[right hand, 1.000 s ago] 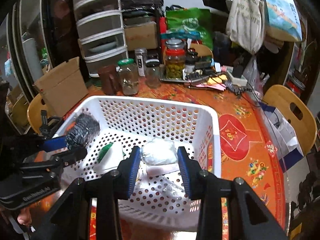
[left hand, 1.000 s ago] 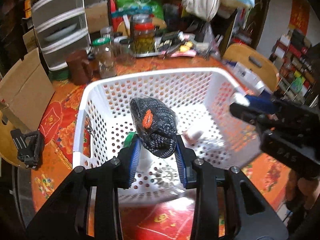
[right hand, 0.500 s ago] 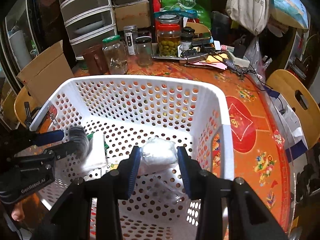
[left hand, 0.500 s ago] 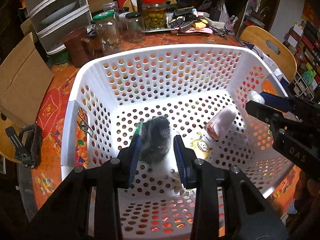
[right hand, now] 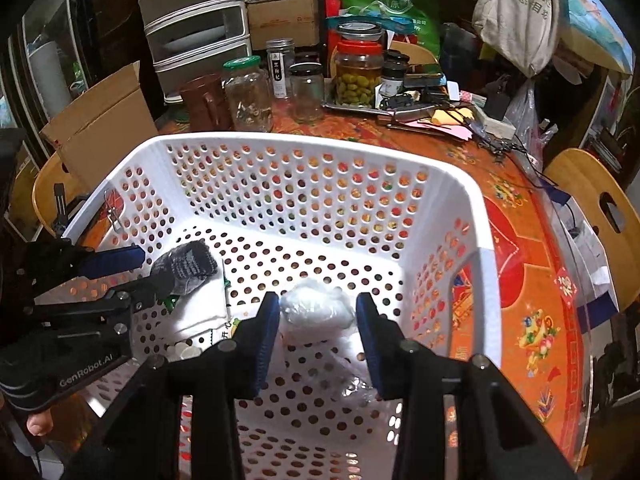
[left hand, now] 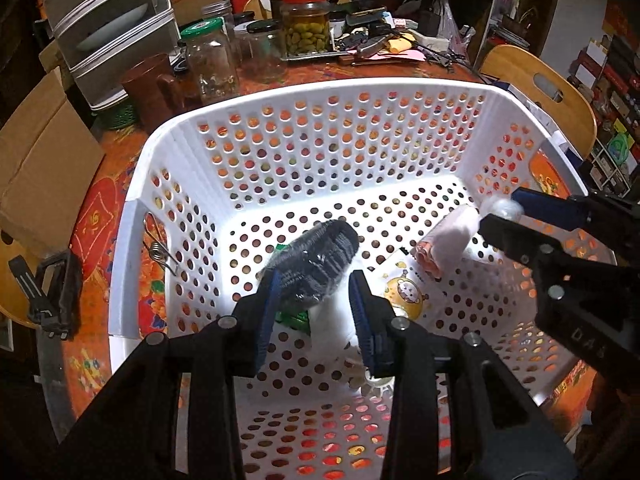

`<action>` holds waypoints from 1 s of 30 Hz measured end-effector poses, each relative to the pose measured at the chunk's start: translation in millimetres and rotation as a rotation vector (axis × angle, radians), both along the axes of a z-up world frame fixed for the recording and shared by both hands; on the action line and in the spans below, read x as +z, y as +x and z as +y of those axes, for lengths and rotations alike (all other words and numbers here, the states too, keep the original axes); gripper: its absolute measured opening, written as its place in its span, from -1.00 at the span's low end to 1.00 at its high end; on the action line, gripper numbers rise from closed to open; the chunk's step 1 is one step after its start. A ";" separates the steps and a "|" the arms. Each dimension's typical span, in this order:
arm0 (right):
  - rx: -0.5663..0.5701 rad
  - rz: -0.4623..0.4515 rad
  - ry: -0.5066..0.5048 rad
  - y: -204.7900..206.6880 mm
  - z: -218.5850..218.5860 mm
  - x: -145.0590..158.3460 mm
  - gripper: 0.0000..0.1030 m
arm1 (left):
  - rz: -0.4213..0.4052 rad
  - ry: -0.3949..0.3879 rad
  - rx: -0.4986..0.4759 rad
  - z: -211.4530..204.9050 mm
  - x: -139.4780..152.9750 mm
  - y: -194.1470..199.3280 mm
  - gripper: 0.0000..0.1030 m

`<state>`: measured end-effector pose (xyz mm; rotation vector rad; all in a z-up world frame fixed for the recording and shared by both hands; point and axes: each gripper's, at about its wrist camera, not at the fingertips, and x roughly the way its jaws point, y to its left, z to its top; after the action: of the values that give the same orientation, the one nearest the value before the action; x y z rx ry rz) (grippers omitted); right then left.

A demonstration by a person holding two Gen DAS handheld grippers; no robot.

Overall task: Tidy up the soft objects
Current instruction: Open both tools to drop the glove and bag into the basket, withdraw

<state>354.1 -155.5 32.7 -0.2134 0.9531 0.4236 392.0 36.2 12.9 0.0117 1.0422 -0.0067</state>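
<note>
A white perforated laundry basket [left hand: 168,168] [right hand: 280,144] stands on the orange table. My left gripper [left hand: 314,300] is low inside it with its jaws spread; a dark knit bundle [left hand: 316,256] [right hand: 186,266] lies between them, against the left pad and clear of the right one. My right gripper [right hand: 316,320] is also inside the basket with its jaws spread; a white bagged soft item [right hand: 316,314] [left hand: 456,236] lies between them with a gap on each side. A white cloth [right hand: 200,312] and a cartoon-printed packet [left hand: 404,292] lie on the basket floor.
Glass jars [left hand: 210,60] [right hand: 248,92], a brown mug [left hand: 150,88], a tray of clutter and a drawer unit [right hand: 196,20] stand behind the basket. A cardboard box [left hand: 44,168] is on the left. Wooden chairs [right hand: 596,204] stand around the table.
Both grippers went down from above the rim into the basket. The left jaws opened off the dark bundle, which now rests low. The right jaws widened around the white item.
</note>
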 end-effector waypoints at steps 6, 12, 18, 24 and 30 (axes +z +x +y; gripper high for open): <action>0.020 -0.034 0.023 -9.6 -1.2 7.8 0.20 | -0.059 0.019 -0.006 0.1 12.3 -10.8 0.30; 0.027 -0.072 0.049 -24.1 -12.2 22.0 0.28 | -0.119 0.023 -0.007 2.4 30.9 -28.0 0.41; 0.017 -0.099 0.093 -46.3 -30.9 32.2 0.75 | -0.176 0.019 -0.024 3.4 46.4 -53.6 0.82; 0.003 -0.125 0.159 -83.1 -52.3 40.8 0.86 | -0.241 0.011 -0.026 2.1 57.9 -96.9 1.00; -0.078 -0.196 0.124 -134.4 -71.4 52.6 0.86 | -0.331 -0.030 -0.027 4.3 82.0 -167.2 1.00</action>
<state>219.7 -226.9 85.3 -0.1028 0.7373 0.3808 224.8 40.5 95.0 -0.0004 0.7107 -0.0436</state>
